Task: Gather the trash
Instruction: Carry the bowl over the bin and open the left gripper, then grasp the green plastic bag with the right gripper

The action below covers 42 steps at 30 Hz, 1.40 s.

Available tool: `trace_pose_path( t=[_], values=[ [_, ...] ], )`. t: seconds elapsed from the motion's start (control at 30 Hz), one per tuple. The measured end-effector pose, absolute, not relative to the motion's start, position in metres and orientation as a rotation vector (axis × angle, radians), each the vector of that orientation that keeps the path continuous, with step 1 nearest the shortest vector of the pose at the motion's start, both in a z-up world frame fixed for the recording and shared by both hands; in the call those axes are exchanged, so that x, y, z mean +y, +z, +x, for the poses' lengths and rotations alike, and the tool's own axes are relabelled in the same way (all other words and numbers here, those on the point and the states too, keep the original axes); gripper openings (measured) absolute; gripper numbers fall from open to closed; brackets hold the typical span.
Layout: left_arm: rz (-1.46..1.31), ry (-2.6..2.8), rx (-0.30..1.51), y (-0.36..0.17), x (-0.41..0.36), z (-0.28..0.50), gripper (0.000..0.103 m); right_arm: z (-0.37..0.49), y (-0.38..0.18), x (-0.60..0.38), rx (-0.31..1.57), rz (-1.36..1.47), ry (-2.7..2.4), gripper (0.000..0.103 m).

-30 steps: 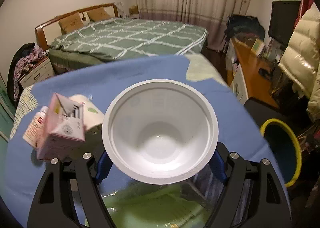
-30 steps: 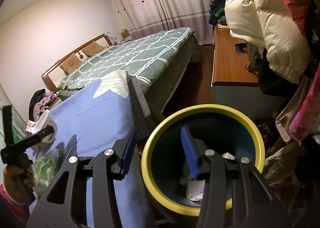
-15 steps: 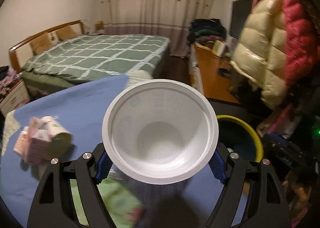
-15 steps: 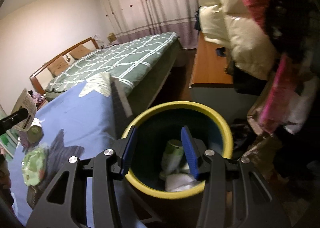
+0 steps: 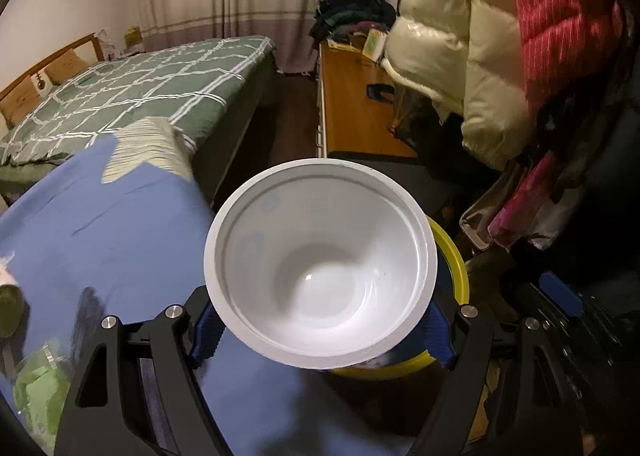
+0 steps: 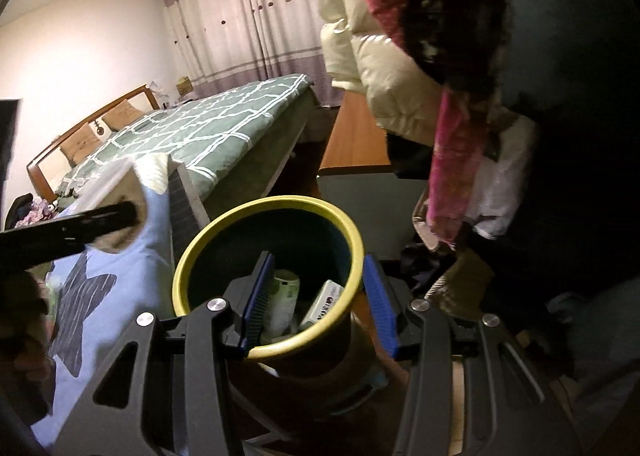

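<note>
Nearest, the left claw (image 5: 320,330) clamps a white plastic bowl (image 5: 320,268) between its blue pads, which press on the bowl's sides; the bowl's mouth faces the camera and it is empty inside. Just behind and under the bowl shows the yellow rim of the trash bin (image 5: 456,256), so the bowl sits partly over the bin's edge. To the left lies the blue cloth (image 5: 112,240) on the desk, with a green wrapper (image 5: 36,392) at the lower left corner.

From the right wrist view, the right claw (image 6: 318,296) stands apart with nothing between its pads; its jaws have just been opening a little. One pad hangs inside the trash bin (image 6: 224,232), the other outside its rim. Inside the bin lie a pale cup (image 6: 286,296) and a small carton (image 6: 326,300). Farther back is the bed (image 6: 224,124) with a green checked cover, then the curtains (image 6: 248,16).
</note>
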<state>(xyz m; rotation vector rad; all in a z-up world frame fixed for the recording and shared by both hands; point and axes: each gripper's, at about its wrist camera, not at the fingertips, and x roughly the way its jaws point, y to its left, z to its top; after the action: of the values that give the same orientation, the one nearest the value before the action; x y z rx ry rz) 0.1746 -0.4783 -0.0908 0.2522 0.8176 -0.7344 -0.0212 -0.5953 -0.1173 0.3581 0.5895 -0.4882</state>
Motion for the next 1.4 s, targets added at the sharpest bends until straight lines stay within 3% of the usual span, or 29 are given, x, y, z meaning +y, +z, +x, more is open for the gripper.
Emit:
trace_pose_path(
  t=[0.1,0.17,0.4,0.9,1.4],
  values=[
    [0.276,-0.731,0.834,-0.100,-0.499,0.178,0.081,-0.023,-0.119,-0.597,0.591,0.357,-0.492,0.051],
    [0.290,-0.714,0.848,-0.104,-0.508,0.180,0.094,-0.022,-0.121,-0.599,0.593,0.362,-0.490,0.052],
    [0.232,-0.691,0.824,-0.087,-0.479,0.183,0.094,-0.019,-0.121,-0.593,0.598,0.363,-0.475,0.052],
    [0.068,-0.373,0.592,-0.021,-0.245,0.181,0.098,0.044,-0.109,-0.505,0.650,0.275,-0.224,0.052],
    [-0.047,0.065,0.570,-0.078,-0.043,0.225,0.098,0.142,-0.109,-0.349,0.758,0.078,0.105,0.052]
  ],
)
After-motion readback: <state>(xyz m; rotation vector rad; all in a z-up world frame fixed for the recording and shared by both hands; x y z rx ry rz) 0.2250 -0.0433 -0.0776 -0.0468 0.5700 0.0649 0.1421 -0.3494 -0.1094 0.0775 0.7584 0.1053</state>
